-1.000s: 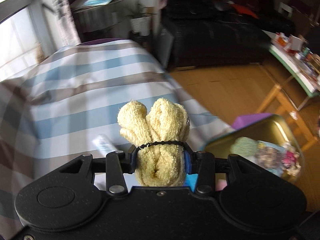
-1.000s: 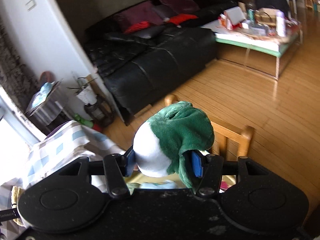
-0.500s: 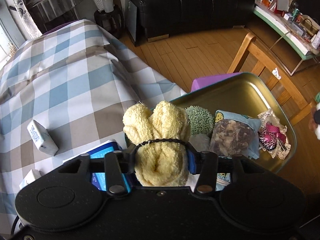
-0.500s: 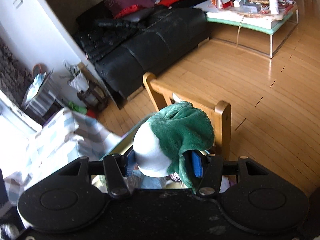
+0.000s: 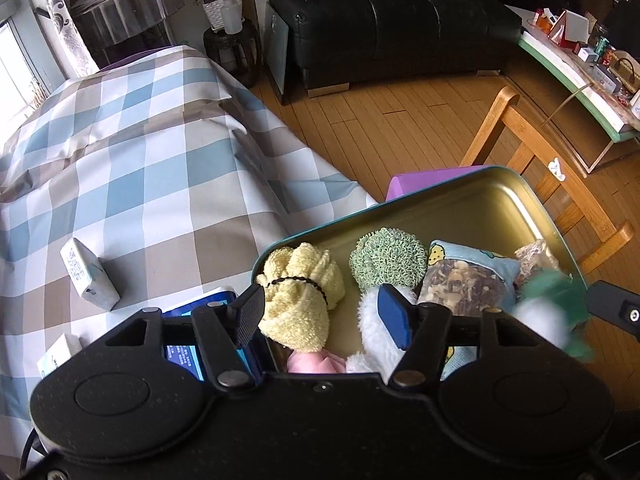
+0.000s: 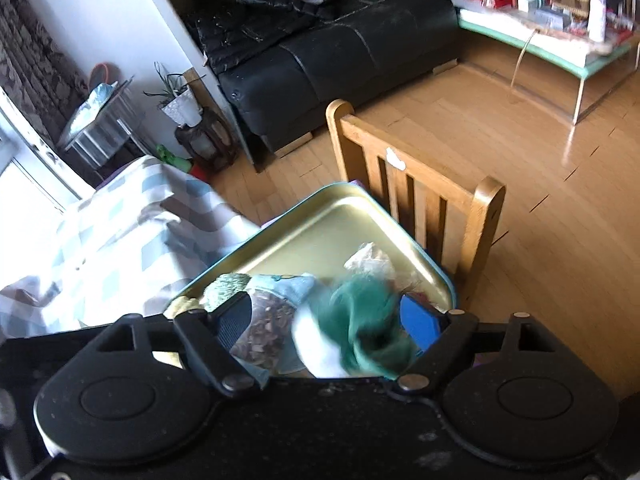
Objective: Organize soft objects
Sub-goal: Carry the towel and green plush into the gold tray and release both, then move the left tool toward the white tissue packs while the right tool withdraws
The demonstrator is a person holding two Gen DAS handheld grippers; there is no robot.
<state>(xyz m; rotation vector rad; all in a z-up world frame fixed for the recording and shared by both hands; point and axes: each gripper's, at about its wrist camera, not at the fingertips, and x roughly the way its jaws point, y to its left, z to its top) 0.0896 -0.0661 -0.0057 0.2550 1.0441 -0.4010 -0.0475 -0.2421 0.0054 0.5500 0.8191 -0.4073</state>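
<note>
Gold tray point(image 5: 472, 216), one, on the checked cloth point(image 5: 132, 168) at the tabletop's edge, holds the soft things. Left view count: one yellow towel roll point(image 5: 300, 304) bound with a black band, at the tray's near-left corner; one green knit ball point(image 5: 386, 258) beside it; one blue pouch point(image 5: 468, 280) with a brown printed front; one white fluffy piece point(image 5: 374, 332); one pink piece point(image 5: 310, 364), mostly cut off by the gripper body. One green-and-white sock ball point(image 5: 554, 304), blurred, at the right margin. Left hand-held gripper point(image 5: 322, 318) open, jaws wide apart; yellow roll lies just inside the left finger, whether touching it cannot be told, well clear of the right one. Right view: right hand-held gripper point(image 6: 330, 320) also open, sock ball point(image 6: 356, 328) between the spread fingers over the tray point(image 6: 320, 236), smeared by motion; whether it rests on the pouch point(image 6: 268, 320) or hangs free cannot be told. Right view alone gives the wooden chair point(image 6: 420, 200) whole behind the tray; yellow roll there only a sliver, white and pink pieces hidden. Left view alone gives three small boxes on the cloth: two white boxes point(image 5: 88, 276), one blue box point(image 5: 200, 320) partly under the gripper. Both views: one black sofa point(image 5: 392, 24), one potted plant point(image 5: 218, 0), one cluttered low table point(image 6: 560, 32). A crumpled clear packet point(image 6: 370, 258) in the tray, contents unclear.
</note>
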